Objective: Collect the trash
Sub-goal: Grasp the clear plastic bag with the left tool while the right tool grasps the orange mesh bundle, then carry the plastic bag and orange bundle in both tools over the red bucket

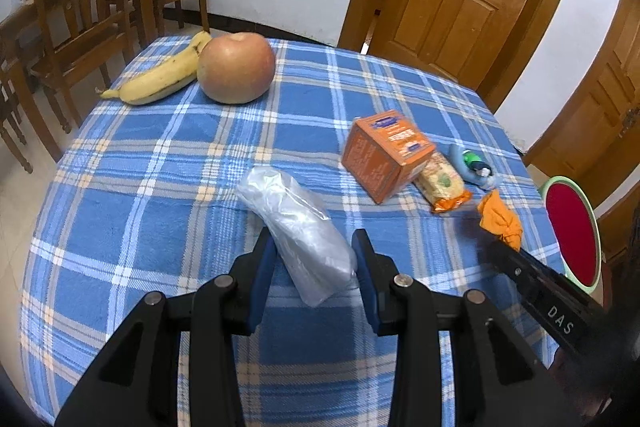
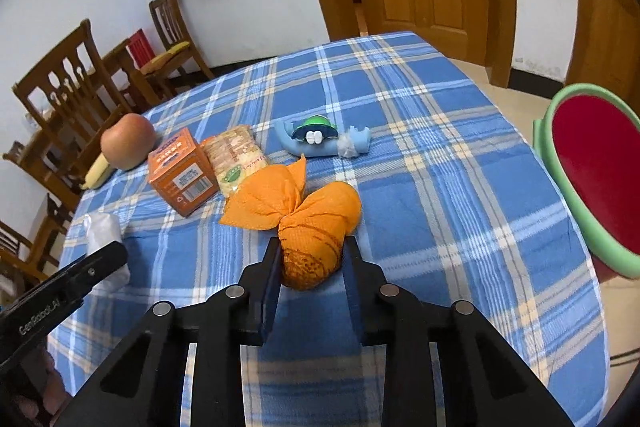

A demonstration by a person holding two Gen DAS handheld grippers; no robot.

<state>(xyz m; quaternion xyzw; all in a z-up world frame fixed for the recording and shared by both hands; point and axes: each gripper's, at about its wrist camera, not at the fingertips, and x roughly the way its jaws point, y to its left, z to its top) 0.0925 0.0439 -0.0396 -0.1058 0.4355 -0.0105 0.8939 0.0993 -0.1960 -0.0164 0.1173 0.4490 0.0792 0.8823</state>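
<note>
Setting: round table (image 1: 168, 155) under blue plaid cloth, wooden chairs and doors behind.
Trash, left side: clear plastic bag (image 1: 298, 227) lying on cloth, near end between jaws of left gripper (image 1: 316, 267).
Left grip: pads snug against bag's sides, clamped on it.
Trash, right side: orange crumpled wrapper (image 2: 316, 227) on cloth, rounded end between jaws of right gripper (image 2: 310, 263).
Right grip: jaws drawn in on wrapper, pads touching both flanks; clamped.
Bin: red tub with green rim (image 2: 556, 131), off table edge to the right.
Not trash, likely: apple (image 1: 236, 67), banana (image 1: 160, 77).
Other litter: orange box (image 2: 180, 171), cracker packet (image 2: 236, 155), blue toy-like item (image 2: 320, 139).
Step in hand: securing both pieces before lifting.
Doing it well: lift straight up, slowly; keep squeeze firm, since thin film and soft paper may slip; clear box before swinging toward tub.
</note>
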